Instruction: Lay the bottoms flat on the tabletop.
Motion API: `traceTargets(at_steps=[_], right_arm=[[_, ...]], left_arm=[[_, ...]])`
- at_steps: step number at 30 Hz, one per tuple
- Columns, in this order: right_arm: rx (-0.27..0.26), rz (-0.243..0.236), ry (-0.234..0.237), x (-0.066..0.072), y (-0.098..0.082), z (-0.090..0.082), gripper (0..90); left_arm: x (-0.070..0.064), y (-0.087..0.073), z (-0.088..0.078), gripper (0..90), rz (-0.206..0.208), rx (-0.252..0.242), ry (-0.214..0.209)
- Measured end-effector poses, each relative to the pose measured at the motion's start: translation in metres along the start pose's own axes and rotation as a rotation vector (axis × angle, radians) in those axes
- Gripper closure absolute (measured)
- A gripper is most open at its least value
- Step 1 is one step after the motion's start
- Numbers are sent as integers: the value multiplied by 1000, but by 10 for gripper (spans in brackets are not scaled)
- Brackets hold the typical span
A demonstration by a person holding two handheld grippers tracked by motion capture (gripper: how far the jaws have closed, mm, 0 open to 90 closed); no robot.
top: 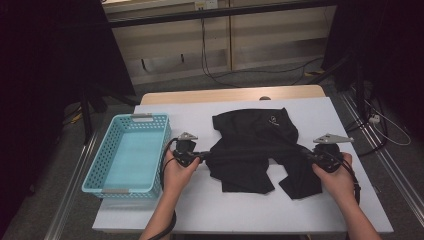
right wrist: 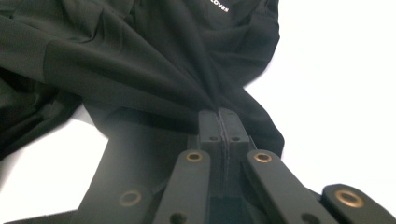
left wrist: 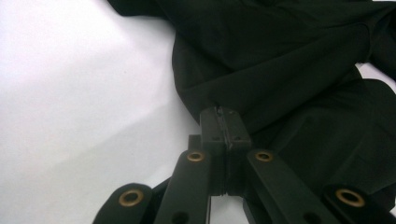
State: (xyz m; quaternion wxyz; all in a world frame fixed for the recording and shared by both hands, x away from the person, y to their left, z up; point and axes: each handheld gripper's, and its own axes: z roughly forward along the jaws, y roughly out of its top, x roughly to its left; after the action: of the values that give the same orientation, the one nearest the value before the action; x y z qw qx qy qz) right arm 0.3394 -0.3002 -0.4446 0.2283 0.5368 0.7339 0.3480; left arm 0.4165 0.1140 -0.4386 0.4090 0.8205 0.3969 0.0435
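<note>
A black garment point(top: 257, 150) lies crumpled on the white table point(top: 240, 210), to the right of the turquoise perforated basket point(top: 127, 152), which stands at the table's left edge. The garment looks like a short-sleeved shirt; small white lettering shows on its upper part.

The left gripper point(top: 202, 156) sits between the basket and the garment, held in the person's left hand point(top: 177, 172). In the left gripper view its jaws are pressed fully together, with a fold of the garment's left edge pinched between the pads.

The right gripper point(top: 306, 154) sits at the garment's right side, farther from the basket, held in the right hand point(top: 337, 180). In the right gripper view its jaws are likewise closed flat against each other, clamping a gathered fold of the fabric; creases radiate from the pinch point.

Between the two grip points the fabric is drawn into a taut band, while the lower flaps rest on the table.
</note>
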Motion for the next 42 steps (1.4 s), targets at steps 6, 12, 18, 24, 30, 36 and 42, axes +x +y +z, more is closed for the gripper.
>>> traceTargets(at_steps=[6, 12, 18, 24, 30, 36, 42], right_arm=[[8, -11, -11, -1, -3, -6, 900], [21, -5, -12, -3, -7, -8, 900], [21, -10, -9, -1, -7, -9, 900], [19, -4, -21, -3, -8, -12, 900], [19, -4, -15, -3, -10, -14, 900], [15, -8, -3, 1, -10, -13, 899], [15, -12, 2, 3, -9, -12, 894]], left_arm=[[-3, 2, 5, 890, 1, 7, -14], [3, 5, 14, 630, -39, -28, 16], [11, 11, 21, 478, -80, -44, 27], [10, 15, 39, 483, -50, -16, 56], [9, 17, 46, 572, -29, -6, 69], [6, 17, 48, 737, -8, 8, 41], [6, 16, 46, 886, -22, 14, 10]])
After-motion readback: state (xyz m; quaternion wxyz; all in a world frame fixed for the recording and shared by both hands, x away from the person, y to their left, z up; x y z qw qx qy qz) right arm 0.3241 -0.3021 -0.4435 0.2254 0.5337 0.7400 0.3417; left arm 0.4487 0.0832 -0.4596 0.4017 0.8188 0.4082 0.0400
